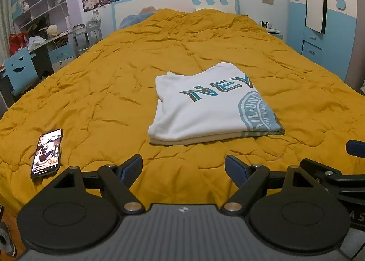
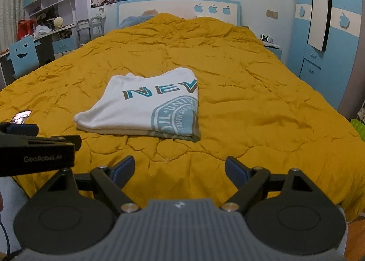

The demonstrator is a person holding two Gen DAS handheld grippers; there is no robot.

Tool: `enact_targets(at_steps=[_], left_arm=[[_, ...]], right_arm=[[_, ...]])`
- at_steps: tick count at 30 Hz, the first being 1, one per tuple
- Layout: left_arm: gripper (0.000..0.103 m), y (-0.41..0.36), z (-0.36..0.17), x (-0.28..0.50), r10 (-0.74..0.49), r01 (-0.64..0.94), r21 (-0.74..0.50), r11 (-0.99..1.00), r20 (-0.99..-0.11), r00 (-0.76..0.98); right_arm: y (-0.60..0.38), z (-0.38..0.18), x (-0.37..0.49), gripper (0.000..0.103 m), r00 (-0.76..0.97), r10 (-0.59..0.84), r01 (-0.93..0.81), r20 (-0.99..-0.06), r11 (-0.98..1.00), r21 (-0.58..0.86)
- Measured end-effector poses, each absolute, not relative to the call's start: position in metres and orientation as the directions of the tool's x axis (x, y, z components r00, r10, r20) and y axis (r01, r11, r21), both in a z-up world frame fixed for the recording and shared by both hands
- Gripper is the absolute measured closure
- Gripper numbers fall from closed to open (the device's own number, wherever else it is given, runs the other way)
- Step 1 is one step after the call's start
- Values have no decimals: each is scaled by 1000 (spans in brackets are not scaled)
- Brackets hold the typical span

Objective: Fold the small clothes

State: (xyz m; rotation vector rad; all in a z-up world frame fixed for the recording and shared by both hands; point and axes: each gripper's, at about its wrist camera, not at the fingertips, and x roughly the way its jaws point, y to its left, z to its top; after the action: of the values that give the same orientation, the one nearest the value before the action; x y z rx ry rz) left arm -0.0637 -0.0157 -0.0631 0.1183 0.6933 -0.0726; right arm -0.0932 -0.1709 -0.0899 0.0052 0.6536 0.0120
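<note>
Left wrist view is showing the white shirt (image 1: 205, 108) lying folded on the bed (image 1: 114, 73); both grippers (image 1: 183, 169) (image 2: 179, 169) are hanging wide open, empty, so folding is looking finished.

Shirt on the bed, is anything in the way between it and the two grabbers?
Nothing visible is. Only bare yellow blanket lies between the folded shirt and the open left gripper or the open right gripper. The phone lies off to the left, out of the path.
</note>
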Motion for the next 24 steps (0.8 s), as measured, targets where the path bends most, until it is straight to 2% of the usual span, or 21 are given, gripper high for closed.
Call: enact_targets(at_steps=[24], left_arm=[[7,-15,-61,-64,-27,109,92,990,-633,774]], right_arm=[[-174,-86,-97,21,804,3,5,-594,1000,12]])
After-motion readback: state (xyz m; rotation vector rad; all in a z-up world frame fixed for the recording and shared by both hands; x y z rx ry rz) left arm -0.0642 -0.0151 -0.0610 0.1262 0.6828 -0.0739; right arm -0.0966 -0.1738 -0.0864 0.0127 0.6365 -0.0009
